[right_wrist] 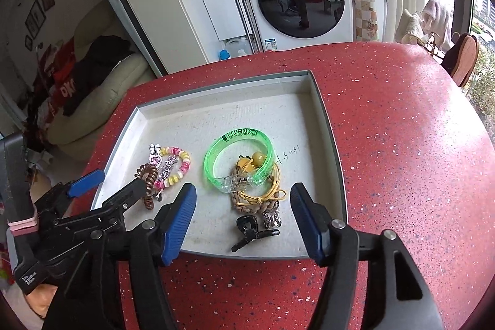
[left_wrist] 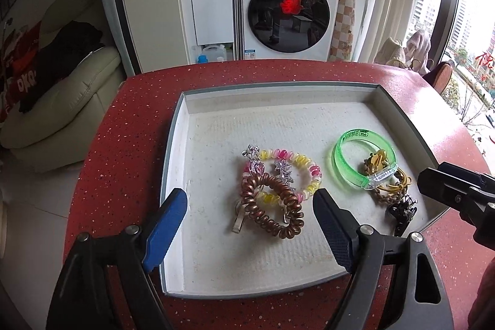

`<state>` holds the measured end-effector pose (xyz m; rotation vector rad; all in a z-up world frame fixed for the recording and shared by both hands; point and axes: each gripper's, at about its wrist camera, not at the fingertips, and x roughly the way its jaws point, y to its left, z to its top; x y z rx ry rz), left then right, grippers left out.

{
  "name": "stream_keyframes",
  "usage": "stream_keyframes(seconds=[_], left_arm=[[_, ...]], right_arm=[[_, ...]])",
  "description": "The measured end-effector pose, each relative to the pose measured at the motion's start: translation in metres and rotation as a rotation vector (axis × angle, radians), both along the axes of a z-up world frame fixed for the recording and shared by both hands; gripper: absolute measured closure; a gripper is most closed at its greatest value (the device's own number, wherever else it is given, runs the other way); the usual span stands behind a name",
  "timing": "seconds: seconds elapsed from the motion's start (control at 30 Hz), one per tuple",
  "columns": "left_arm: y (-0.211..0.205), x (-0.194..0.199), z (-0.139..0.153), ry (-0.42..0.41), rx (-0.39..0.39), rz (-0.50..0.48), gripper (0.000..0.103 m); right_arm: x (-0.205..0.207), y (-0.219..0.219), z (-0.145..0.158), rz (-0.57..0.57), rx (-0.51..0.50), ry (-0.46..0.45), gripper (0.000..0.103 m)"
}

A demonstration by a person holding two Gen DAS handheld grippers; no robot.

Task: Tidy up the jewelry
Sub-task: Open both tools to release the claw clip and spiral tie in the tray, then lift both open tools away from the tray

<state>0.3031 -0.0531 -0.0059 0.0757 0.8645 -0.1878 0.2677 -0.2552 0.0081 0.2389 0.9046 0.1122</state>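
A shallow white tray (left_wrist: 191, 144) (right_wrist: 309, 119) on the red table holds the jewelry. One pile has a brown spiral hair tie (left_wrist: 272, 206) (right_wrist: 150, 181), a pink-and-yellow spiral tie (left_wrist: 304, 166) (right_wrist: 179, 163) and silver clips (left_wrist: 253, 156). The other pile has a green bangle (left_wrist: 349, 156) (right_wrist: 216, 150), yellow and braided ties (right_wrist: 263, 197) and a black clip (left_wrist: 402, 209) (right_wrist: 250, 231). My left gripper (left_wrist: 250, 225) is open, low over the brown tie. My right gripper (right_wrist: 243, 221) is open, empty, near the black clip.
The red speckled table (right_wrist: 402, 144) curves away on all sides. A washing machine (left_wrist: 287, 5) stands behind it, a cream sofa (left_wrist: 62, 101) to the left, and windows to the right.
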Motion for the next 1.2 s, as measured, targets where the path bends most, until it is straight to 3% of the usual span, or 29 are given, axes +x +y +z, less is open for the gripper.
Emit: stream_keyframes(seconds=[0.1, 0.2, 0.53, 0.63, 1.2], left_arm=[[-0.001, -0.002, 0.003, -0.004, -0.005, 0.000, 0.005], [0.000, -0.007, 0.005, -0.006, 0.001, -0.006, 0.000], [0.004, -0.027, 0.015, -0.020, 0.009, 0.013, 0.000], [0.006, -0.035, 0.017, -0.032, 0.020, 0.019, 0.000], [0.027, -0.074, 0.020, -0.046, 0.038, 0.074, 0.000]], right_arm=[[-0.003, -0.002, 0.001, -0.005, 0.016, 0.001, 0.036], [-0.006, -0.002, 0.002, -0.005, 0.021, -0.002, 0.029], [-0.022, 0.003, 0.013, 0.001, 0.035, -0.050, 0.017], [-0.027, 0.008, 0.014, -0.001, -0.013, -0.062, 0.000], [-0.049, 0.010, 0.010, -0.046, -0.072, -0.016, 0.000]])
